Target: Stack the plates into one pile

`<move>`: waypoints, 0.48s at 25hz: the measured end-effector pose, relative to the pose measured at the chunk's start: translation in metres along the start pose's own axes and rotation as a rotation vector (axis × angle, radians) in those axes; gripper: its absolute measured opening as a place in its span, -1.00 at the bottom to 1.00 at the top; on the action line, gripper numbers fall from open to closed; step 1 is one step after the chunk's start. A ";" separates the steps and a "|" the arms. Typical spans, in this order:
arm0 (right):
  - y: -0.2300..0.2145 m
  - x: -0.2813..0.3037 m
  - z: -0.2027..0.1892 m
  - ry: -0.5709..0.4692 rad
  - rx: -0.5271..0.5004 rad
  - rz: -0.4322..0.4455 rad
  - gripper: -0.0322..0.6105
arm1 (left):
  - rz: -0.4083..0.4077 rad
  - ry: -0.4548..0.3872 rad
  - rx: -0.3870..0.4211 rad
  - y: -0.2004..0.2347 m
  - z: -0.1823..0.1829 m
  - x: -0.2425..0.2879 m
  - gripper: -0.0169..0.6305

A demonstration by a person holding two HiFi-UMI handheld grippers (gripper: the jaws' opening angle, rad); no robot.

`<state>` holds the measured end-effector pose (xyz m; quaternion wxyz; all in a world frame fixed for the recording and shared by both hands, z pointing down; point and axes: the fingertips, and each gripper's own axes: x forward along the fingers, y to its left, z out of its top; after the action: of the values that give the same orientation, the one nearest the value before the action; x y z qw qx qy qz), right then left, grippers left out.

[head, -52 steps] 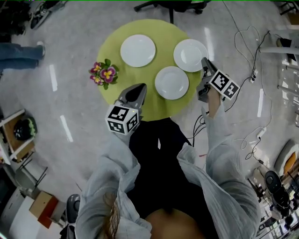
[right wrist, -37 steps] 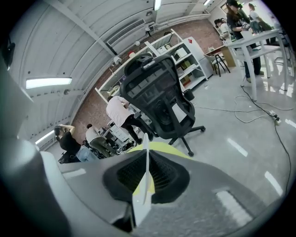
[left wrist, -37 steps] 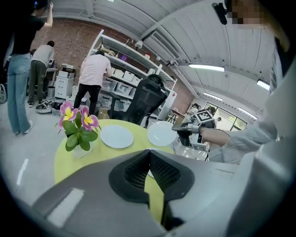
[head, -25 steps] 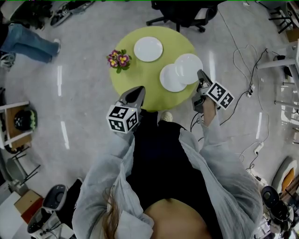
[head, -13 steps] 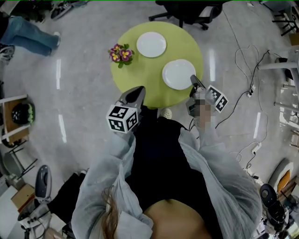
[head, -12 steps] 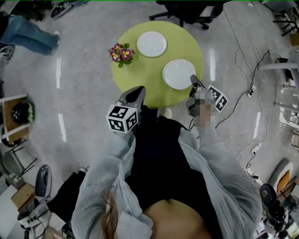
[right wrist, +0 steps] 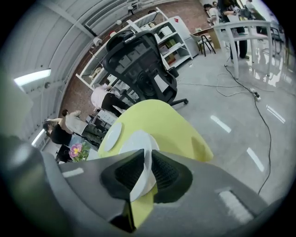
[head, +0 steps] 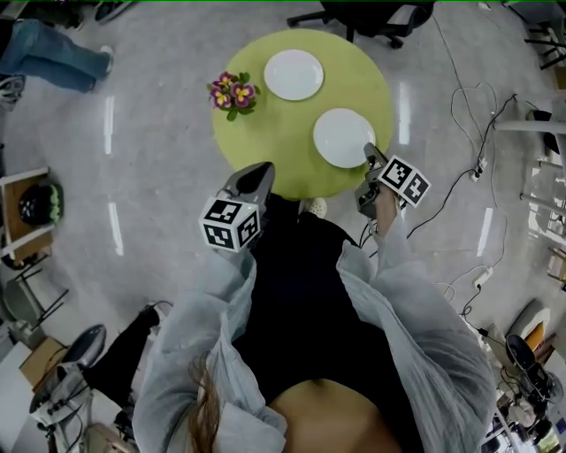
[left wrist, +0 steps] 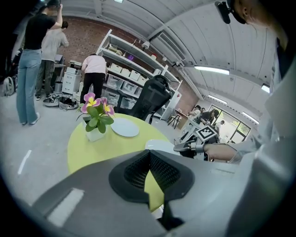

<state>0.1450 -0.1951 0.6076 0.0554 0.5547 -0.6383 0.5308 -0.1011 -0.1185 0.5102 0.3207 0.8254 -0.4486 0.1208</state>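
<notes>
Two white plates lie as one pile (head: 344,137) on the near right of the round green table (head: 265,142). Its rim sits between the jaws of my right gripper (head: 370,158), which are opening; the pads still touch the top plate (right wrist: 135,141). A third white plate (head: 294,74) lies alone at the far side of the table; in the right gripper view this lone plate (right wrist: 112,135) shows left of the pile. My left gripper (head: 263,171) hovers shut and empty over the table's near edge, left of the pile (left wrist: 159,146).
A pot of pink and yellow flowers (head: 232,92) stands at the table's left edge. A black office chair (head: 363,13) stands behind the table. Cables (head: 469,97) trail over the floor on the right. People (left wrist: 32,55) stand by shelves.
The right gripper has slid the plate it held fully over the near plate and sunk toward the table. The left gripper has barely shifted.
</notes>
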 end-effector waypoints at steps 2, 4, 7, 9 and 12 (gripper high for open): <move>-0.003 0.001 -0.001 0.006 -0.026 -0.024 -0.72 | -0.005 0.010 0.002 0.000 -0.001 0.001 -0.91; -0.003 0.002 0.000 0.010 -0.061 -0.045 -0.71 | -0.009 0.016 0.004 0.000 -0.001 0.003 -0.91; -0.003 0.007 0.002 0.016 -0.121 -0.090 -0.69 | -0.013 0.020 0.003 0.000 0.000 0.005 -0.91; -0.002 0.009 0.002 0.023 -0.161 -0.112 -0.68 | -0.015 0.025 0.002 0.000 -0.001 0.005 -0.91; 0.000 0.014 0.000 0.040 -0.211 -0.128 -0.67 | -0.016 0.029 -0.001 -0.001 -0.001 0.006 -0.91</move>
<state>0.1393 -0.2039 0.6168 0.1602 0.5747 -0.6526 0.4671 -0.0970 -0.1212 0.5138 0.3284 0.8270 -0.4375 0.1299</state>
